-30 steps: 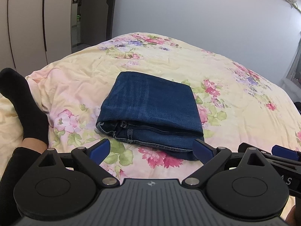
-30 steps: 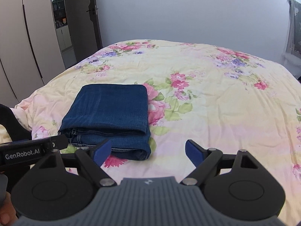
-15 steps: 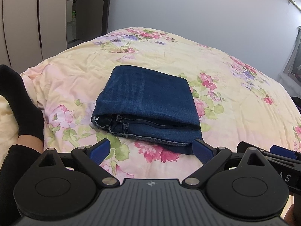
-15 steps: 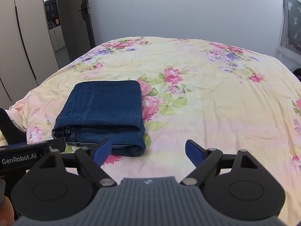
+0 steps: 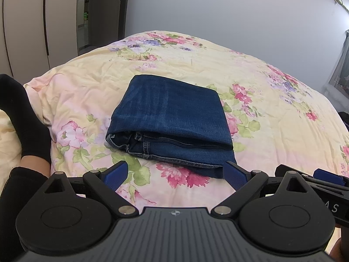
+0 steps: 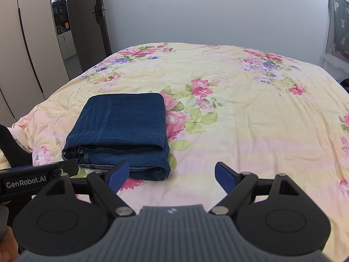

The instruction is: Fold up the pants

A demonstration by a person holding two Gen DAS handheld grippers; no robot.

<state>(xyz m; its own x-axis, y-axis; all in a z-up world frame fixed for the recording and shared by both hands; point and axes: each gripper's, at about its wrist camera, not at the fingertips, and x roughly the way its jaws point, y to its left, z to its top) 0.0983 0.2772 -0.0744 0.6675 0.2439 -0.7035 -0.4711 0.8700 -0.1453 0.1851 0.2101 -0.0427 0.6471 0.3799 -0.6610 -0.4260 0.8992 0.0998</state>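
Note:
Dark blue jeans (image 5: 172, 118) lie folded into a compact rectangle on the floral bedspread (image 5: 272, 118), with the layered open edges facing me. They also show in the right wrist view (image 6: 124, 128), left of centre. My left gripper (image 5: 174, 172) is open and empty, held just short of the near edge of the jeans. My right gripper (image 6: 172, 174) is open and empty, near the jeans' right front corner, not touching them.
A leg in a black sock (image 5: 24, 118) rests on the bed's left edge. Wardrobe doors (image 6: 28, 43) and a dark doorway (image 5: 102, 11) stand at the left. A grey wall (image 6: 207, 11) is behind the bed. The right gripper's body (image 5: 316, 181) shows at the lower right of the left wrist view.
Both grippers have drawn back and risen slightly from the folded jeans. The jeans have not moved. Both stay open.

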